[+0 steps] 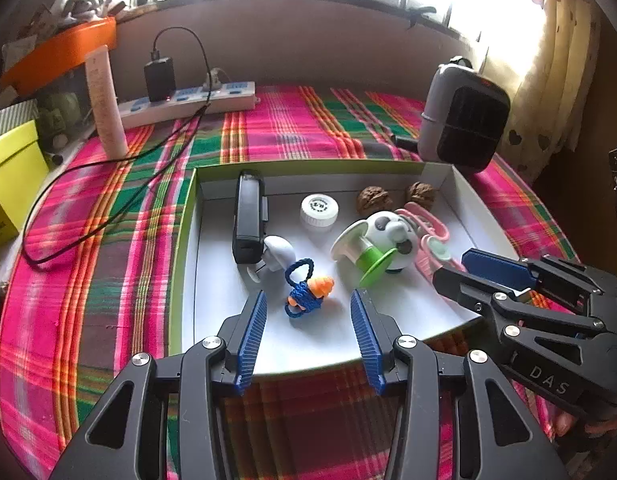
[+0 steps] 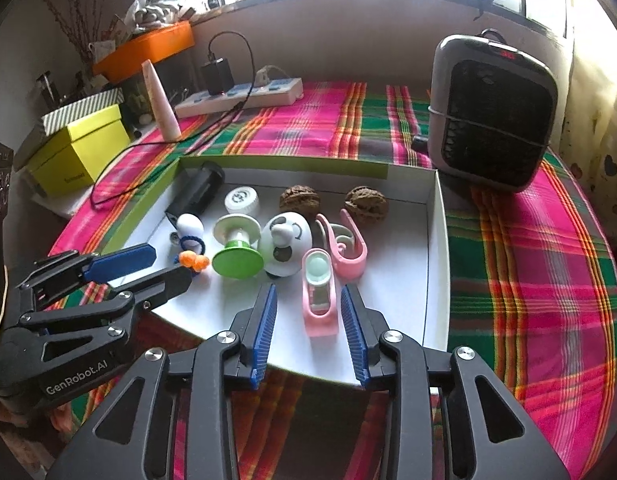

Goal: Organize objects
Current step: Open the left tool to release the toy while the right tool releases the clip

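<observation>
Bright window light falls across a pink, green and orange plaid cloth (image 2: 508,264) on which a shallow white cardboard tray with a green outer edge (image 1: 190,248) lies open. Inside it, a black oblong plastic device (image 1: 248,216) lies with its long axis running from the near side to the far wall, and a white screw cap (image 1: 318,209) beside it bears print too small to read. Two brown walnuts (image 2: 334,200) sit by the far wall. A green and white plastic spool (image 2: 237,248) lies tilted, its green flange toward the near edge, touching a white ball toy with black patches (image 2: 286,242). A pink plastic clip holder (image 2: 319,294) points lengthwise from near to far, just beside a curled pink clip (image 2: 346,248). A blue braided cord with orange beads (image 1: 306,290) lies near a white rounded object (image 1: 278,252).

Left gripper (image 1: 308,320) tilts down over the near edge, jaws apart and holding nothing, the cord ahead of them; its body reads "GenRobot.AI" in the right wrist view. Right gripper (image 2: 308,320) tilts down likewise, jaws released either side of the pink holder's near end, not pressing it; "DAS" shows on its side
</observation>
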